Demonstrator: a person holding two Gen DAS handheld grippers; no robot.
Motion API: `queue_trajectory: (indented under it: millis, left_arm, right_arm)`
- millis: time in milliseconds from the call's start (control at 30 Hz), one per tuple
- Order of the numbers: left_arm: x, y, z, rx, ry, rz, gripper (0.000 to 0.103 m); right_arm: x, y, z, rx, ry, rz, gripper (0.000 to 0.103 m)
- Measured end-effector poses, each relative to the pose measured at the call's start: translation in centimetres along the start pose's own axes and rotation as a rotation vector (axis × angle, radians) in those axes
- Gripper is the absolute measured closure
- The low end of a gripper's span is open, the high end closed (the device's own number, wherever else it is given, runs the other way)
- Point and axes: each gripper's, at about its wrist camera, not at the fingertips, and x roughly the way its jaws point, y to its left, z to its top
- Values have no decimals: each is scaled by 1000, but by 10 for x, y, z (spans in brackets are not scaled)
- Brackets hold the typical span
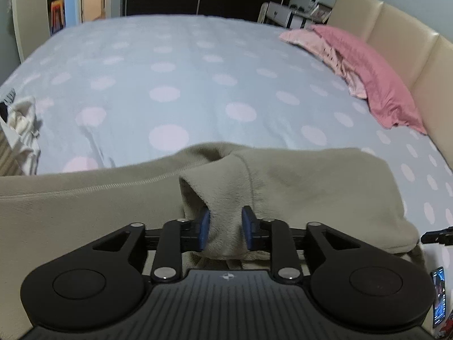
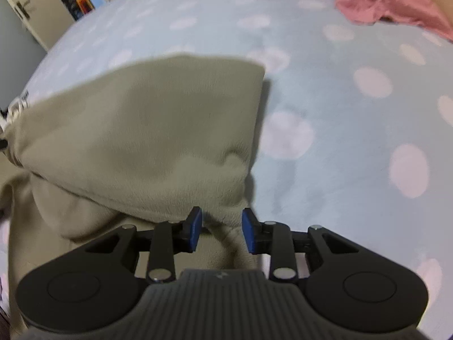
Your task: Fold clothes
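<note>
A beige fleece garment [image 1: 311,187] lies across the near side of the bed, with one part folded over. My left gripper [image 1: 226,226] points down at it. A bunched ridge of the fleece stands between its blue pads [image 1: 205,226], which are parted and not squeezing it. In the right wrist view the same garment [image 2: 141,130] hangs as a lifted flap that casts a shadow on the bed. My right gripper [image 2: 222,228] is shut on a thick fold at the flap's lower right corner.
The bed has a light blue cover [image 1: 170,70] with pale pink dots. Pink pillows [image 1: 376,79] lean on the cream headboard [image 1: 410,42] at the right. A pile of white clothes [image 1: 22,124] sits at the left edge, and a phone [image 1: 438,297] at the lower right.
</note>
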Motion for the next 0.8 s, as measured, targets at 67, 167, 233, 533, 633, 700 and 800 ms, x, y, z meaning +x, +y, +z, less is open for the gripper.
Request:
queue_trajectory:
  millis: [67, 167, 233, 533, 633, 700, 800]
  left_arm:
    - [-11, 0, -4, 0, -16, 3, 78]
    - [-27, 1, -10, 11, -26, 21, 77]
    - [-37, 3, -15, 16, -35, 37, 77]
    - [-88, 41, -47, -35, -67, 135, 64]
    - [-105, 59, -61, -68, -72, 165, 62]
    - [-115, 72, -69, -93, -77, 189, 58]
    - [-128, 91, -81, -137, -87, 218, 55]
  right_arm:
    - [-16, 0, 1, 21, -29, -3, 67]
    - [-36, 2, 0, 43, -47, 6, 63]
    - [-42, 7, -5, 41, -42, 5, 63]
    - [-57, 37, -31, 2, -18, 7, 59]
    - [-54, 51, -41, -9, -12, -5, 57]
    - [-49, 61, -48, -18, -3, -16, 57]
    - [-41, 80, -57, -60, 17, -39, 57]
